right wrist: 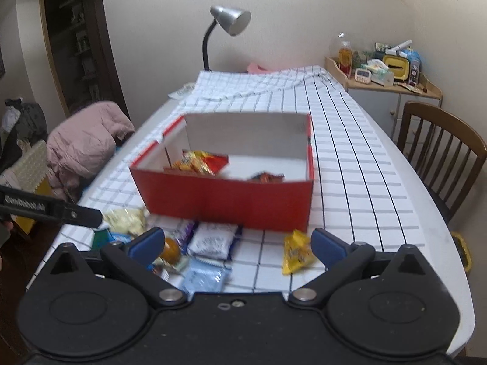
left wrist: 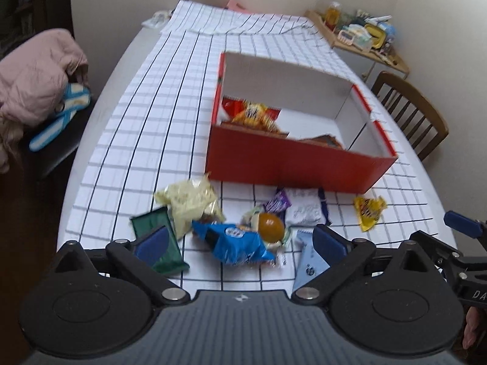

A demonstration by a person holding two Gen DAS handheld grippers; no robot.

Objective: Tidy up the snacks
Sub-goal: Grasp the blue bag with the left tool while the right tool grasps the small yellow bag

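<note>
Both grippers wide apart w/ nothing between the pads: left gripper over the loose snack pile, right gripper just beside it on the right. No earlier view given, so only current state noted. Red box sits mid worktop on a checked cloth, open top, white inside; a few orange/red packets already in it at the left end, another dark one near the front wall. Loose snacks lie in front of the box, approx. in a row: cream bag, green bar partly under the left pad, blue pack, brown round sweet, purple wrapper, white pouch, light blue packet by the right pad, yellow packet off to the right, apart from the rest. Box front wall stands between the pile and the box interior. Around: desk lamp at the far end, pink jacket on a seat at left, wooden chair at right, cluttered side shelf in the far right corner. Edges blurred.
</note>
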